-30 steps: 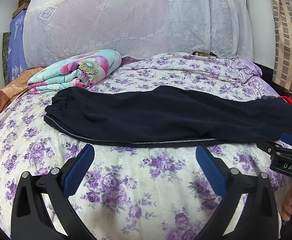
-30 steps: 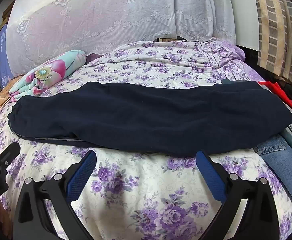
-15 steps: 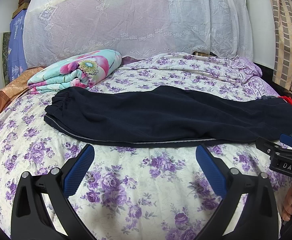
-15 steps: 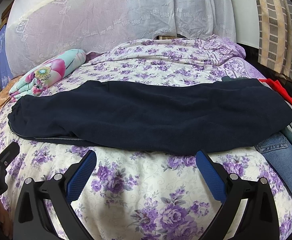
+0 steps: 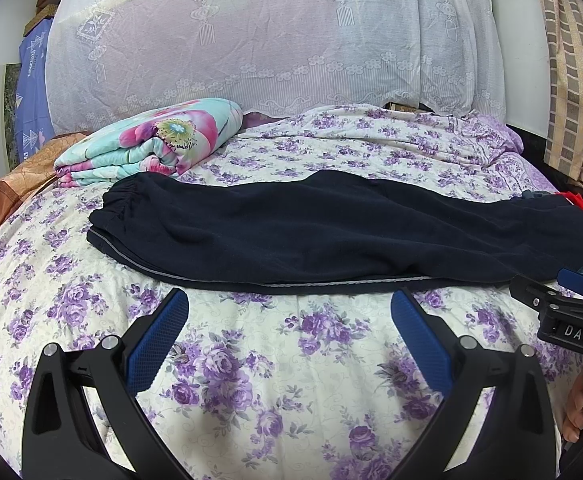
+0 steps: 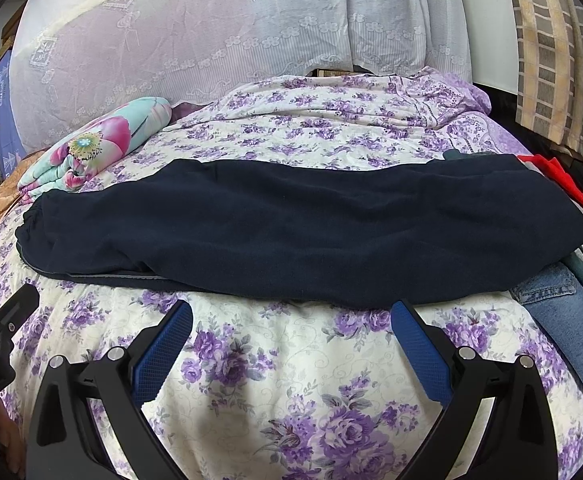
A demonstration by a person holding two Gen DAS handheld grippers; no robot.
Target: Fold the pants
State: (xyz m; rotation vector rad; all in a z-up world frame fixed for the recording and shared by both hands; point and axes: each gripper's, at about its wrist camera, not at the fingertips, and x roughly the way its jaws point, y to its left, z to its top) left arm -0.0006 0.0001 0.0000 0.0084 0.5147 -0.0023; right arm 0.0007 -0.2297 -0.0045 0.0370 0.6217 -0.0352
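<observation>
Pants (image 5: pixel 331 232), dark navy, lie lengthwise across the bed (image 5: pixel 275 344), waistband at the left near a folded flowered blanket (image 5: pixel 151 144). Left gripper (image 5: pixel 289 332) and right gripper (image 6: pixel 291 336) hover over the floral sheet just short of the near edge, jaws wide, holding nothing.

Left claw (image 5: pixel 289 336): black plastic arms, blue ribbed pads (image 5: pixel 157 342), silver screws at the pivots. Right claw (image 6: pixel 291 340): same build, blue pads (image 6: pixel 421 350), silver screws. White "DAS" lettering on its black body. Bare skin at the frame edges.
</observation>
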